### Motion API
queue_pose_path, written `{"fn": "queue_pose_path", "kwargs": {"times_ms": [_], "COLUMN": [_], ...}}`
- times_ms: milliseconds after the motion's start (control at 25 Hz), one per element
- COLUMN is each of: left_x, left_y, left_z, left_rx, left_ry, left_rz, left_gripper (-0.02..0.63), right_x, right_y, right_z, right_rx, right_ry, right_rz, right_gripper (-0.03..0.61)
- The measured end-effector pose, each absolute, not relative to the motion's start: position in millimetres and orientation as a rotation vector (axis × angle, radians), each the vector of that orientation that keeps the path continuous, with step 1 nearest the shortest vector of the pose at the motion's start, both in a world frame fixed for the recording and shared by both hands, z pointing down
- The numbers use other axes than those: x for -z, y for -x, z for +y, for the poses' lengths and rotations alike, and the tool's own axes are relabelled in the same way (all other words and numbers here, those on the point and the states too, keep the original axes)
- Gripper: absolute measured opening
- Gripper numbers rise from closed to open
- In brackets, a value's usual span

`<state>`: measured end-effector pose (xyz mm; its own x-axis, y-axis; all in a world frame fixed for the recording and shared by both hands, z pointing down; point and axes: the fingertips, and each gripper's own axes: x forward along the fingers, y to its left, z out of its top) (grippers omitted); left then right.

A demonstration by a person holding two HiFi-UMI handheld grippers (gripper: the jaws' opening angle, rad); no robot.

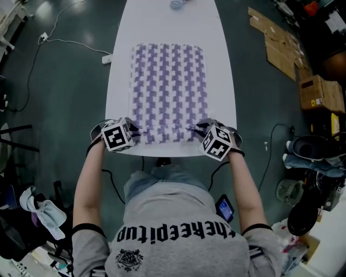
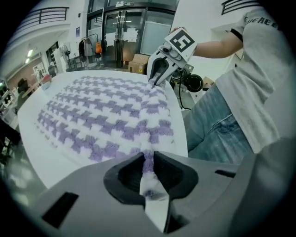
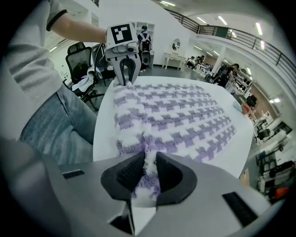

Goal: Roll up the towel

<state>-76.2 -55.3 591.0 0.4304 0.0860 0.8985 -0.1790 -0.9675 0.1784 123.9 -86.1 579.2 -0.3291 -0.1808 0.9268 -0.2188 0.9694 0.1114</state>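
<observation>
Pinching towel (image 1: pixel 168 89) at lower-frame corners | left gripper (image 1: pixel 134 131), right gripper (image 1: pixel 195 130) jaws were narrowed onto fabric | judged soft, light, floppy

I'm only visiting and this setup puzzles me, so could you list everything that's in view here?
towel: one, purple and white check, spread on the table
table: one, white, long, in front of the person
small object: one, bluish, far end of the table, too small to identify
cardboard boxes: several, brown, floor at right
power strip: one, white, floor left of the table
left gripper: one, grey, closed on the towel's near left corner
right gripper: one, grey, closed on the near right corner
</observation>
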Motion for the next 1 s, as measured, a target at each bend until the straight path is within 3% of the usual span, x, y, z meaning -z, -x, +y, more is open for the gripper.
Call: {"fn": "queue_pose_path", "kwargs": {"times_ms": [320,720,880,1000], "left_x": [-590.6,-512.3,-535.3,-567.7], "left_y": [76.0,88.8,61.2,67.2], "left_z": [-64.0,-54.6,-15.3,-15.6], "left_rx": [-1.632,-1.596,-1.637,-1.663], "left_ry": [-2.495,-2.783,-2.779,-2.704], "left_rz": [-0.089,-0.576,-0.400,-0.378], "left_gripper": [0.073,0.094,0.150,0.199], "right_x": [-582.4,-540.0,-523.6,-535.4], "right_y": [-124.3,-154.8,-149.6,-120.8], "right_z": [-94.9,-97.6,-95.8,-76.1], "right_rx": [-0.018,-0.007,0.040,0.098], "right_ry": [-0.325,-0.605,-0.580,-0.413], "right_rz": [-1.920,-1.958,-1.995,-2.006], "right_gripper": [0.061,0.107,0.108,0.146]}}
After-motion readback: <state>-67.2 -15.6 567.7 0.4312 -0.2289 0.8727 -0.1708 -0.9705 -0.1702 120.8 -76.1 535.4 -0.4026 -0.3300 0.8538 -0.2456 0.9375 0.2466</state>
